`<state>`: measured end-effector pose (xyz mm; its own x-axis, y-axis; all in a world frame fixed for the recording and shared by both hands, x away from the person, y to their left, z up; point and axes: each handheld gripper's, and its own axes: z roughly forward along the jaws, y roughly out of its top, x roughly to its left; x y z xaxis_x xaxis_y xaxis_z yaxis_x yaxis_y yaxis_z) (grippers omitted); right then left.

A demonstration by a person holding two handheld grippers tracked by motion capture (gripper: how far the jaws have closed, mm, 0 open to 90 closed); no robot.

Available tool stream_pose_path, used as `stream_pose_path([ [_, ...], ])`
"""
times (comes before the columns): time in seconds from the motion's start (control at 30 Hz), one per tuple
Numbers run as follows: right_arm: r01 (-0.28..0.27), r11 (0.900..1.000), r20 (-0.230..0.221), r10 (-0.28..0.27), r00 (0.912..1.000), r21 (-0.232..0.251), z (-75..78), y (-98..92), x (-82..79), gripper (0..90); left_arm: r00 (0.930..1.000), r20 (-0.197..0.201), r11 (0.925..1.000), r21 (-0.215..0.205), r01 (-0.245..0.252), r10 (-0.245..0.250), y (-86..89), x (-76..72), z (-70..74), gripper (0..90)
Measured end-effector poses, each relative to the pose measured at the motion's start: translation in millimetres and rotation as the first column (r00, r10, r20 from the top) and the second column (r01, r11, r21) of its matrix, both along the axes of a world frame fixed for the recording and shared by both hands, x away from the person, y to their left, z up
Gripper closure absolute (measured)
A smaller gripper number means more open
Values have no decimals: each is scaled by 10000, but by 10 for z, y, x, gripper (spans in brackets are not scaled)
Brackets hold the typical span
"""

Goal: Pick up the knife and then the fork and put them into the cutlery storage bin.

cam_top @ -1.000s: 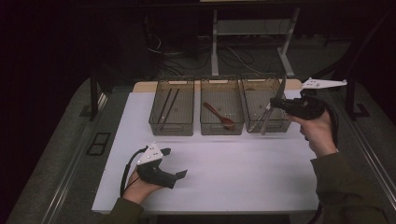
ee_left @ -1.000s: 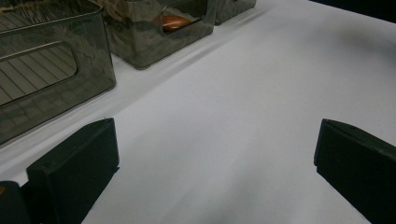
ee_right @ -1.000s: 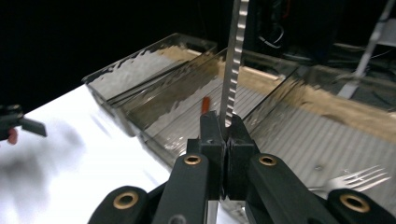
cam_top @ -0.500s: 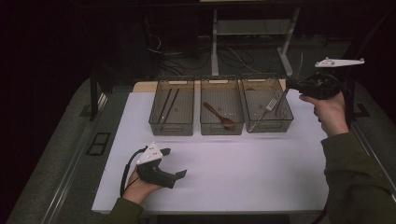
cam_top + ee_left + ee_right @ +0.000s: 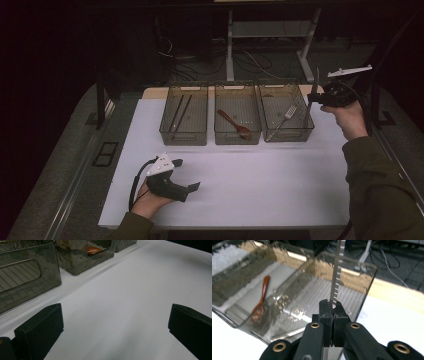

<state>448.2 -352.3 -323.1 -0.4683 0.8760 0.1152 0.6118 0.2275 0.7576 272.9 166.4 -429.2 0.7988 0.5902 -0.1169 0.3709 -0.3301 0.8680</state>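
**Mia:** What is the right gripper [image 5: 314, 100] holding?

**Tom:** A thin silver knife with little teeth along one edge [image 5: 337, 272]. The two black jaws are squeezed tight on its lower end, and the blade sticks straight up.

**Mia:** Where is it?

**Tom:** In the high view it is up in the air at the far right side of the white table top [image 5: 280, 175], just beside the right-hand see-through plastic box [image 5: 287, 134]. It is not inside the box.

**Mia:** What is in that box?

**Tom:** A silver metal fork [image 5: 283, 120], lying slanted.

**Mia:** And the other boxes?

**Tom:** The middle see-through box [image 5: 239, 137] has a brown wooden spoon [image 5: 234, 124]. The left see-through box [image 5: 183, 135] has two dark thin sticks [image 5: 181, 112] lying side by side.

**Mia:** What about the left gripper [image 5: 192, 189]?

**Tom:** It rests low on the white table top, near the front edge, well apart from the boxes. Its jaws stand wide apart with nothing between them.
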Motion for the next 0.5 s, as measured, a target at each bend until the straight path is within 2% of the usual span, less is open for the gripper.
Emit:
stream_pose_path([
  [0.17,-186,9995,-534,173,9984,-240,-102,-1,34,875,9999,-26,9999,52,99,-99,-14,-1,-5,0],
  [0.27,-257,9990,-663,232,9975,-369,-148,19,58,875,9999,-29,9999,59,162,-161,-22,1,-7,0],
  [0.5,-314,9989,-594,292,9978,-362,-187,106,136,875,9998,-59,9997,120,195,-194,-22,10,-6,0],
])
